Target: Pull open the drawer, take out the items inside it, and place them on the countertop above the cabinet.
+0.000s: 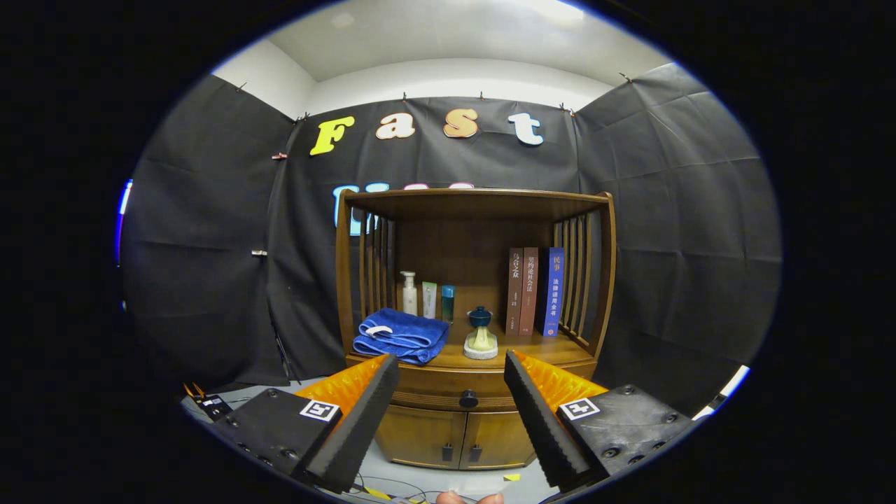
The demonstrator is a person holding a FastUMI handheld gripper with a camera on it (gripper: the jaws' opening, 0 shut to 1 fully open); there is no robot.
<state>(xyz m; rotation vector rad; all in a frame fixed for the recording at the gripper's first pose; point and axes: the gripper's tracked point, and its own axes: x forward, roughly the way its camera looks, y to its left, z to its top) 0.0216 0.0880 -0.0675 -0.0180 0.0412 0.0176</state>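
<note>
Tongs [451, 392] spread wide, empty — closed drawer [467, 392] beyond the fingertips.

Dim booth, overhead glare, perhaps edge-warped.

I see through one fisheye camera riding on the gripper [451, 392], looking forward along its two spread fingers [364, 413], which frame the bottom of my view. It faces the cabinet [476, 280] head-on from near, about level with the closed drawer [448, 388]. The knob [468, 399] sits between the fingers, just beyond them. The countertop [532, 348] lies slightly below eye level.
</note>
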